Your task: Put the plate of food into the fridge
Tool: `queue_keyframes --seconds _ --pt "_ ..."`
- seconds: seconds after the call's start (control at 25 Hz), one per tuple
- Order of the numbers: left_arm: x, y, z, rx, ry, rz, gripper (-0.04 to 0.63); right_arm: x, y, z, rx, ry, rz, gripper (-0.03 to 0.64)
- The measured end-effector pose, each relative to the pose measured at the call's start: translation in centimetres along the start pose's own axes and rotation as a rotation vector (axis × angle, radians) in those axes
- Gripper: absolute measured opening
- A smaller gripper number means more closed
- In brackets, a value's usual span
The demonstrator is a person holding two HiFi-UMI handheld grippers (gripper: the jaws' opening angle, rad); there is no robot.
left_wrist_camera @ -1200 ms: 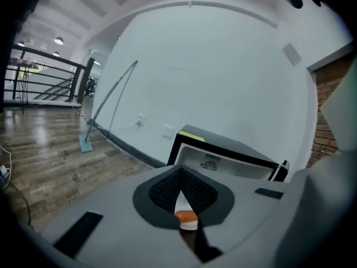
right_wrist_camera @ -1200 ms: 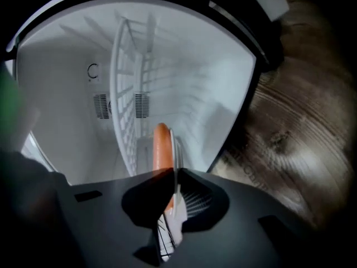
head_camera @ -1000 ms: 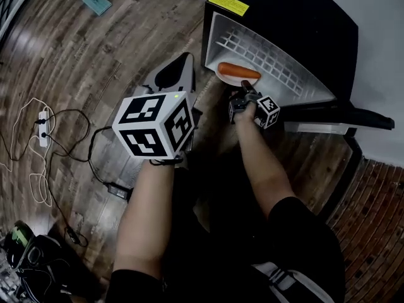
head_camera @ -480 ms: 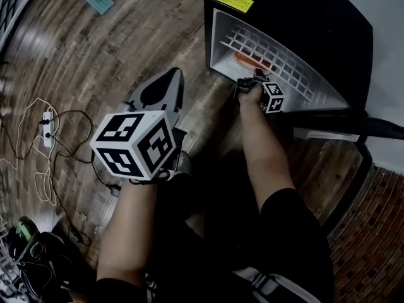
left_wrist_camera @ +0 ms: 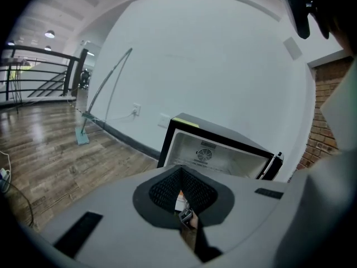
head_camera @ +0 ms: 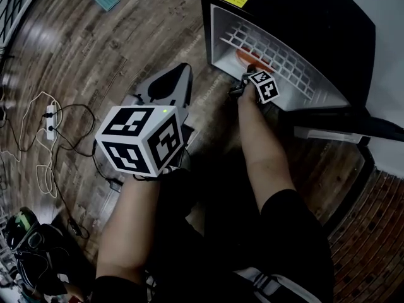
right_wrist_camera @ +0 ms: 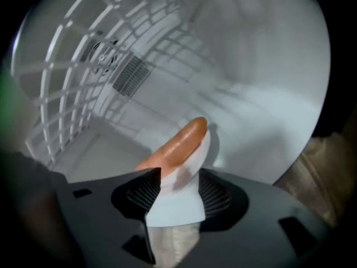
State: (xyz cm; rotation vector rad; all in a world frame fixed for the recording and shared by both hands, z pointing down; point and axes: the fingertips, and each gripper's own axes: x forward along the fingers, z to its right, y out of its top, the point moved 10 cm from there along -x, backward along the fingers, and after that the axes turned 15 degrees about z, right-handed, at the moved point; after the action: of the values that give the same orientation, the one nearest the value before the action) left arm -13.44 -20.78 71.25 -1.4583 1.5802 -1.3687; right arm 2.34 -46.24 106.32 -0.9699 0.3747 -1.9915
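A person is reaching the right gripper (head_camera: 245, 77) into the mouth of a small black fridge (head_camera: 303, 17) standing open on a wood-plank floor (head_camera: 95, 49). Its jaws have just been opening and are standing spread, with the near rim of the white plate (right_wrist_camera: 175, 202) between them and no longer pinched. The plate, carrying a long orange-brown sausage (right_wrist_camera: 179, 143), is lying on the fridge's white floor, below the white wire shelf (head_camera: 271, 55) and seemingly close to the front lip. The left gripper (head_camera: 183, 68) is hanging back over the floor, jaws pressed together on nothing. The likely hazard: a pad catching the rim on the way out could drag the plate back over the lip or tip it, rolling the sausage off.
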Motion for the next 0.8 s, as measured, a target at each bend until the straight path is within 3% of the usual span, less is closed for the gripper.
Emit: queue_keyframes --seconds 0.08,0.28,0.32,0.36,0.4,0.44,0.8 --pt "-0.3 0.2 0.3 0.005 0.011 0.007 -0.002 -0.5 -0.3 -0.3 -0.176 0.029 -0.035 0.234" --pt "-0.7 0.1 1.6 0.012 0.028 -0.002 -0.002 -2.6 -1.2 -0.3 -0.572 0.243 -0.148 0.268" --pt "-0.7 0.1 2.0 0.01 0.027 -0.001 -0.002 -3.1 -1.2 -0.4 -0.629 0.268 -0.163 0.241" --pt "-0.8 0.1 2.3 0.005 0.026 0.002 -0.002 -3.7 -1.0 -0.5 -0.672 0.285 -0.173 0.128" --pt "-0.8 0.0 2.6 -0.003 0.024 0.005 -0.002 -4.4 -0.7 -0.7 -0.7 0.297 -0.177 0.027" --pt "-0.8 0.0 2.9 -0.01 0.024 0.01 -0.002 -5.1 -0.3 -0.9 -0.714 0.313 -0.176 0.015" --pt "-0.3 -0.7 3.2 0.05 0.056 0.03 -0.002 -16.9 6.9 -5.8 -0.732 0.54 0.005 0.014"
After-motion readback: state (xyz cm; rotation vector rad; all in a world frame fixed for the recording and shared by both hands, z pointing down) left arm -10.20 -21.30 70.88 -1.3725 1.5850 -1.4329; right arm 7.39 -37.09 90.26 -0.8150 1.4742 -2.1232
